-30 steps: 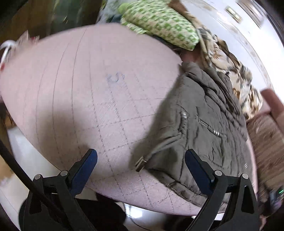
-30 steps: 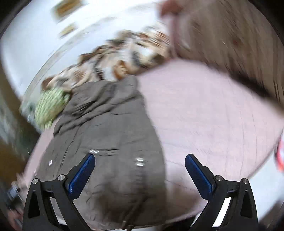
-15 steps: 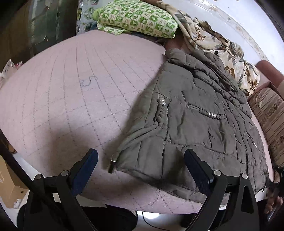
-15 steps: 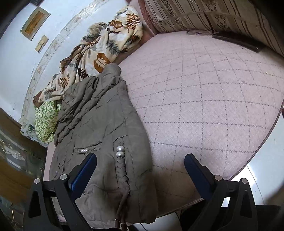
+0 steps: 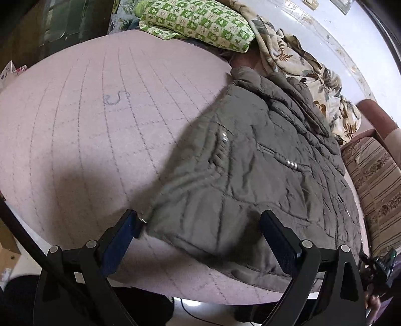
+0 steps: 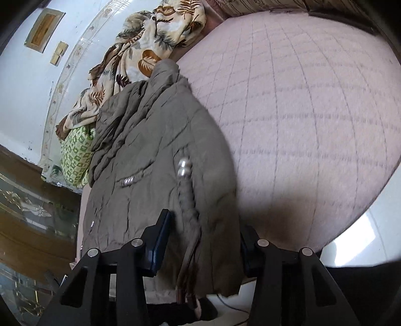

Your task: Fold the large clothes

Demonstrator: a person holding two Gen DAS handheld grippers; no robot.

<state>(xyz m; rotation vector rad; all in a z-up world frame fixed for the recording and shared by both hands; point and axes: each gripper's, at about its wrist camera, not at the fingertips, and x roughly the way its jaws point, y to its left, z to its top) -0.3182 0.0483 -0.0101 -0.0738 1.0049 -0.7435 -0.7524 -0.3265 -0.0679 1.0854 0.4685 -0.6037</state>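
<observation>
Now both tools have closed in on the near hem of the jacket (image 5: 250, 180), where half a second ago they hung back over it with wide gaps. The right tool (image 6: 204, 240) has narrowed its jaws around the hem's right corner: cloth and the braided drawcord (image 6: 186, 200) fill the gap between its fingers, though whether the pads already pinch is hard to tell, so it reads as closing on the jacket. The left tool (image 5: 200, 230) is spread wide, its left pad (image 5: 127, 225) just beside the cord tip at the hem's left corner, its right pad over the cloth. This suggests the grasp for a fold is beginning, with the fold itself not yet made.

Both tools point forward and down along the bed (image 5: 87, 125), low over its near edge. The jacket lies flat on the quilted pink cover, hem toward the person, collar away. Beyond the collar sit a leaf-print blanket (image 6: 140, 50) and a green checked pillow (image 5: 198, 22) against the wall.
</observation>
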